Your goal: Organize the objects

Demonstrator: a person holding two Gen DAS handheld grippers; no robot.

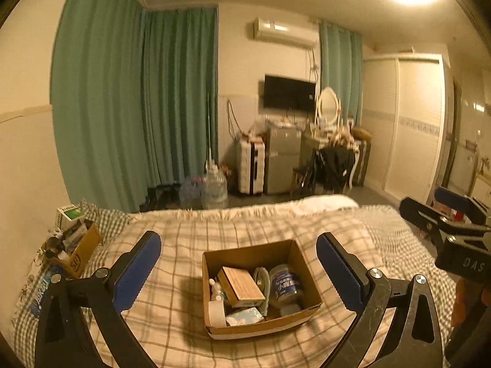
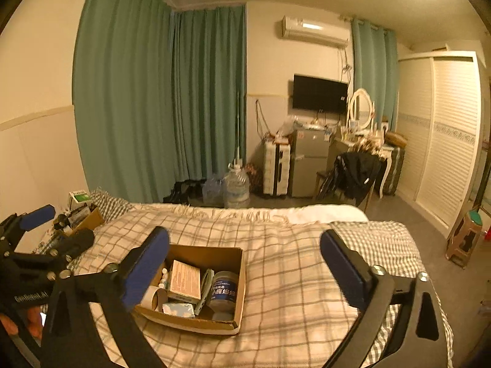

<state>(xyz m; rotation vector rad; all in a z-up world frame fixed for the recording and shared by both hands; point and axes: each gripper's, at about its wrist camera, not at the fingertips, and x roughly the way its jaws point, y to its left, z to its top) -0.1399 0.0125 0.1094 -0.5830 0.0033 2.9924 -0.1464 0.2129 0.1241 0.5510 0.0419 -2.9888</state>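
Observation:
An open cardboard box sits on the checked blanket of the bed. It holds a brown carton, a clear jar with a blue label, a tissue pack, a tape roll and small bottles. My left gripper is open and empty, held above and in front of the box. In the right wrist view the box lies left of centre. My right gripper is open and empty above the blanket, right of the box. The right gripper also shows in the left wrist view, and the left gripper in the right wrist view.
A second cardboard box full of small items stands at the bed's far left by the wall, with a white-green box behind it. Beyond the bed are water jugs, a suitcase, a small fridge, a dressing table and a stool.

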